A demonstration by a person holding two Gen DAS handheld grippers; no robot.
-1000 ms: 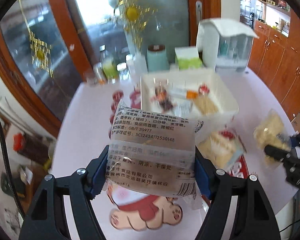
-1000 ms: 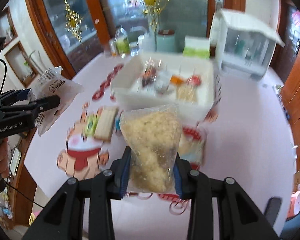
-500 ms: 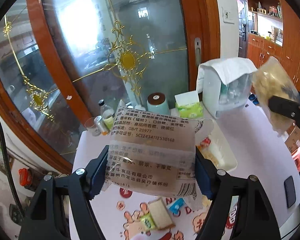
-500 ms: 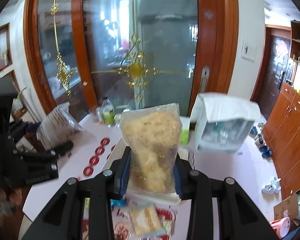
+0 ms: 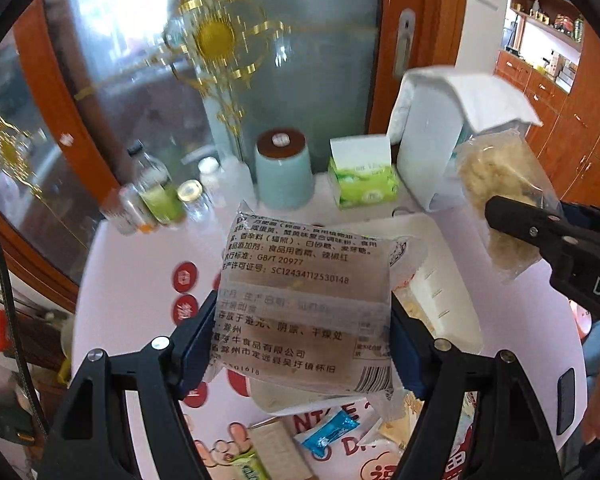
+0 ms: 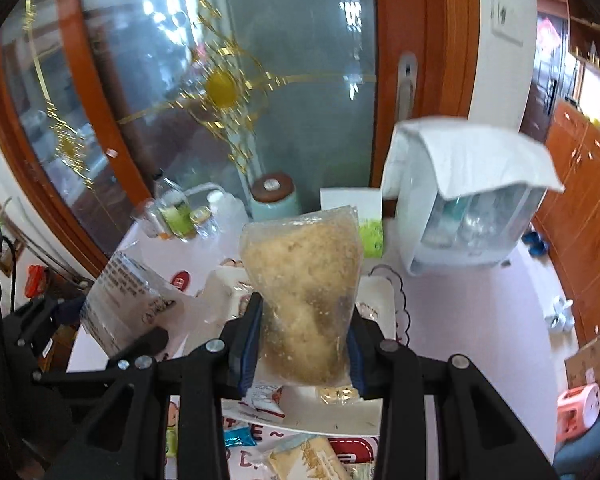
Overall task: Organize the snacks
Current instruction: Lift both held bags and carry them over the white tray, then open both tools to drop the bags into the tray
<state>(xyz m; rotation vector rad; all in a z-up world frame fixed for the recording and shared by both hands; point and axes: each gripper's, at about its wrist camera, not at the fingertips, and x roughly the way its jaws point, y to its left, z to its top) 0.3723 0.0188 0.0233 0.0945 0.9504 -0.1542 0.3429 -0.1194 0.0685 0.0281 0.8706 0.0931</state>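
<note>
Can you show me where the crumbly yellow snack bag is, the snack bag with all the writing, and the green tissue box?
crumbly snack bag [image 6: 304,300]: right wrist view, middle of bag.
printed snack bag [image 5: 304,300]: left wrist view, label centre.
green tissue box [image 5: 362,188]: left wrist view, front face.

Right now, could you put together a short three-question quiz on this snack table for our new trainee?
1. True or false: the left gripper is empty.
2. What fills the clear bag in the right gripper?
A. crumbly yellowish snack
B. red candies
C. green tea leaves
3. Fill in: behind the white tray, between the pale green jar and the white covered appliance, stands a green and white ____ box.

Key
1. False: it clamps a flat packet with printed text.
2. A
3. tissue
</note>
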